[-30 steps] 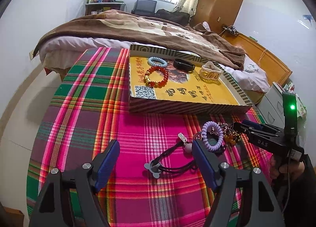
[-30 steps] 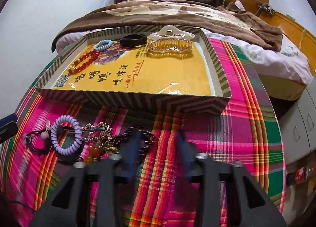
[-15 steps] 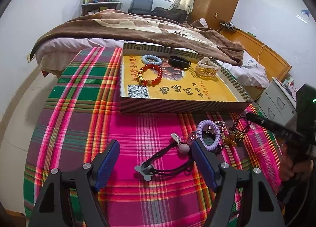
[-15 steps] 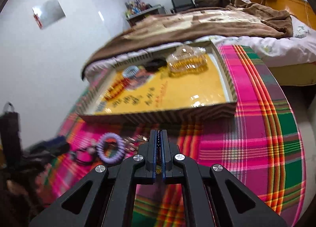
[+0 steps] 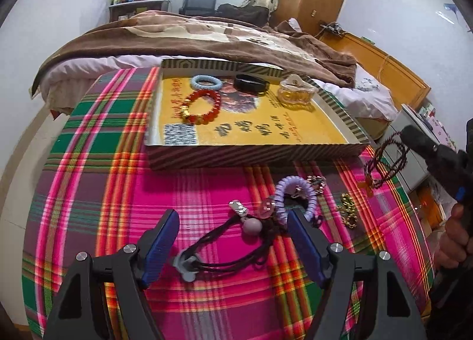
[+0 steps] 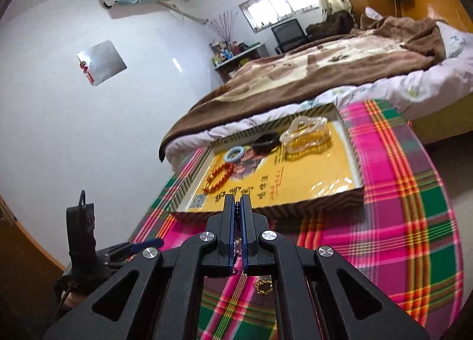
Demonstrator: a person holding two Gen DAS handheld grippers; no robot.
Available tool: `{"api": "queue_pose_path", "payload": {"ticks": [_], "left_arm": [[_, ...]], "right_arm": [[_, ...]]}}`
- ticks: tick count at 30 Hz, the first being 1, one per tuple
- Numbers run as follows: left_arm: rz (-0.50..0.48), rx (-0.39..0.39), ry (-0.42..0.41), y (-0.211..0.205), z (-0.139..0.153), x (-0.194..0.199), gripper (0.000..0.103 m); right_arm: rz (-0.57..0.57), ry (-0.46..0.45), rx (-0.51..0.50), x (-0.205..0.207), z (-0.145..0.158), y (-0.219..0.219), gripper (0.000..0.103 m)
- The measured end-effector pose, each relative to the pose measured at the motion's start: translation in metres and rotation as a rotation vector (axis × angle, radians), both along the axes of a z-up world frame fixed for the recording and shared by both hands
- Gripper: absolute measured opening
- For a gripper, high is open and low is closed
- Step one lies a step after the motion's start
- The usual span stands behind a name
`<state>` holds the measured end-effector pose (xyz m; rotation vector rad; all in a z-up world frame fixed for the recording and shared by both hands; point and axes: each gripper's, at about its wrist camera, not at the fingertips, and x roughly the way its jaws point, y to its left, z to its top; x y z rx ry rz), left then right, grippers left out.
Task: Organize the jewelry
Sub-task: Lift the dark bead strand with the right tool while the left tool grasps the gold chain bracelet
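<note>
My right gripper [image 6: 237, 202] is shut on a dark purple bead bracelet [image 5: 384, 162], which hangs from it in the air to the right of the yellow tray [image 5: 254, 157]. In the tray lie a red bead bracelet [image 5: 202, 105], a light blue ring [image 5: 205, 82], a black band [image 5: 250, 83] and a clear amber hair claw [image 5: 297, 92]. My left gripper [image 5: 233, 239] is open, low over a black cord hair tie [image 5: 224, 248]. A lilac spiral band [image 5: 295, 195] and a gold chain [image 5: 348, 210] lie on the cloth beside it.
The plaid cloth [image 5: 88, 192] covers a small table that ends at a bed [image 5: 192, 32] behind the tray. White drawers [image 5: 414, 139] stand to the right. The tray also shows in the right wrist view [image 6: 310, 201], with the gold chain [image 6: 264, 285] below my fingers.
My right gripper shut on the purple bead bracelet and lifted it off the cloth, up and to the right. My left gripper stayed open over the black hair tie.
</note>
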<state>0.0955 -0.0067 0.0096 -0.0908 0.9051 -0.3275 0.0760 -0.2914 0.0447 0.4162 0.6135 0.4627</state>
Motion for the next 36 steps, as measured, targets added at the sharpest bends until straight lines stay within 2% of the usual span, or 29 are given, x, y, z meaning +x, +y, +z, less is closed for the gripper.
{"api": "queue_pose_path", "payload": {"ticks": [10,14,20,23,27,31,33,36], "left_arm": [[-0.168,0.006,-0.021,-0.060,0.006,0.001,0.075],[-0.230,0.011,-0.003,-0.087,0.003,0.006,0.075],[-0.310,0.055,0.007,-0.126,-0.007,0.007,0.075],[-0.321,0.095,0.016,-0.140,-0.014,0.007,0.075],[-0.345,0.106,0.031,-0.153,-0.022,0.007,0.075],[-0.348,0.145,0.012,-0.161,-0.025,0.005,0.075],[-0.343,0.151,0.009,-0.161,-0.025,0.005,0.070],[-0.329,0.185,-0.007,-0.162,-0.024,0.006,0.056]], "right_arm": [[-0.082,-0.008,-0.028,-0.014,0.003,-0.032,0.003],[-0.115,-0.010,-0.032,-0.023,0.004,-0.052,0.003],[-0.163,-0.012,-0.041,-0.036,0.005,-0.078,0.003],[-0.168,-0.013,-0.043,-0.038,0.005,-0.083,0.003],[-0.171,-0.008,-0.037,-0.041,0.001,-0.090,0.003],[-0.172,-0.001,-0.026,-0.041,-0.003,-0.094,0.003],[-0.171,0.001,-0.023,-0.041,-0.005,-0.095,0.003],[-0.171,0.003,-0.021,-0.042,-0.006,-0.097,0.003]]}}
